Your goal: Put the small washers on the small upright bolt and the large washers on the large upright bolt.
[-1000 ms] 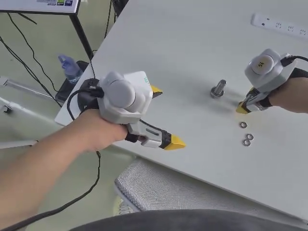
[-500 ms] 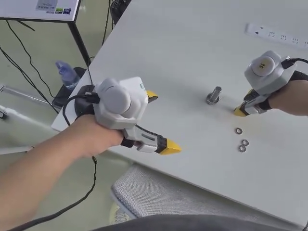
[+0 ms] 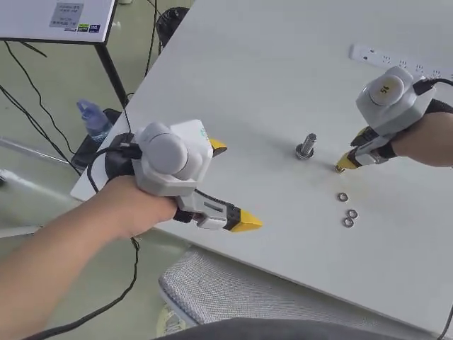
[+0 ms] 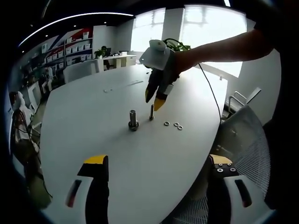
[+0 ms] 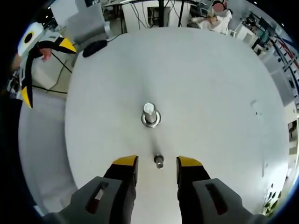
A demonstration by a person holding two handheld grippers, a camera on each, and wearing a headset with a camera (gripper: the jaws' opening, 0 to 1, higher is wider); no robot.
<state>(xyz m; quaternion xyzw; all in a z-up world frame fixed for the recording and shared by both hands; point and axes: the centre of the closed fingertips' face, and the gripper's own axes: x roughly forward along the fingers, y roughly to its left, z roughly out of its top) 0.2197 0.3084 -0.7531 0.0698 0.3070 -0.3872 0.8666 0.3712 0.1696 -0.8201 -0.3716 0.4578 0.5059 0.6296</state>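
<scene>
The large upright bolt [image 3: 306, 147] [image 4: 133, 120] [image 5: 150, 114] stands mid-table on a wider base. Just beside it is the small upright bolt [image 4: 151, 113] [image 5: 159, 161], whose top shows between the parted jaws of my right gripper [image 5: 157, 162]. In the head view my right gripper [image 3: 345, 163] points down at that spot with nothing seen in its tips. Three small washers [image 3: 342, 197] [image 3: 352, 213] [image 3: 347, 222] [image 4: 175, 124] lie loose on the table near it. My left gripper [image 3: 232, 185] [image 4: 158, 161] hovers open and empty at the table's near left edge.
A white power strip [image 3: 382, 55] lies at the far right of the white table [image 3: 248, 85]. Below the near edge is a grey mesh chair seat [image 3: 226, 290]. On the floor to the left are a blue bottle [image 3: 90, 117] and cables.
The head camera has shifted. My right gripper's tips have drawn slightly away from the loose washers, staying by the bolts. The left gripper holds about the same place.
</scene>
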